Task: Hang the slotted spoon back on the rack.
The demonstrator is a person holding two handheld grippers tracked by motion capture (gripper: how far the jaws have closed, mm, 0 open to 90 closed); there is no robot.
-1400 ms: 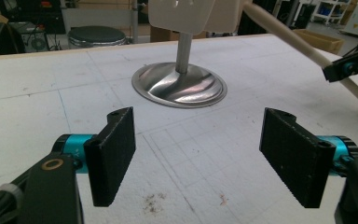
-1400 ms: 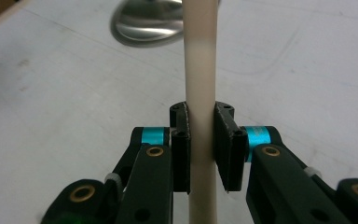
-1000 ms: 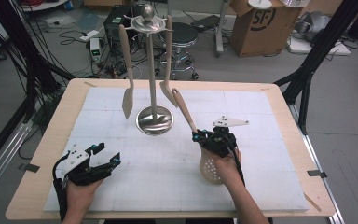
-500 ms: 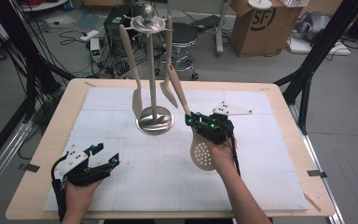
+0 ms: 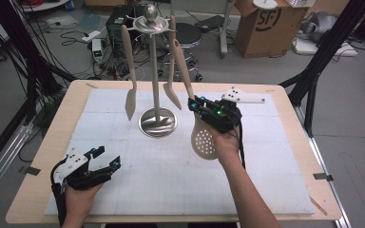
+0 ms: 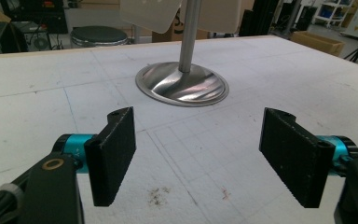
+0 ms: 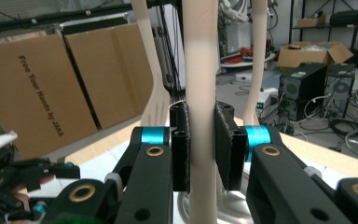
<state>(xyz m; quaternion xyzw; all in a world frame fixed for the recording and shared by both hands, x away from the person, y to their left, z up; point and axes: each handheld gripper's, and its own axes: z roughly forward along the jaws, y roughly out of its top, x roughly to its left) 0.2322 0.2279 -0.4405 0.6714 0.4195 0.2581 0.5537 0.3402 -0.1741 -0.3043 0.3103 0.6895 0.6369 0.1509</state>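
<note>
A metal utensil stand [image 5: 157, 122] rises from the white mat, its round base [image 6: 182, 86] close ahead in the left gripper view. Two beige spatulas [image 5: 129, 76] [image 5: 171, 71] hang from its top. My right gripper [image 5: 194, 105] [image 7: 202, 116] is shut on the handle of a beige perforated spoon [image 5: 204, 138], held in the air just right of the stand with the bowl hanging down and the handle [image 7: 201, 70] pointing up toward the stand's top. My left gripper [image 5: 108, 157] [image 6: 198, 154] rests at the mat's near left corner, open with nothing between its jaws.
The white mat [image 5: 266, 171] covers most of the wooden table [image 5: 309, 156]. Behind the table stand a cardboard box [image 5: 261, 19], a round stool [image 5: 187, 33] and electronics with cables on the floor. Black frame legs [image 5: 313, 71] flank the table.
My right gripper has risen with the perforated spoon, lifting it off the mat and bringing its handle nearer the stand's top. My left gripper has stayed put.
</note>
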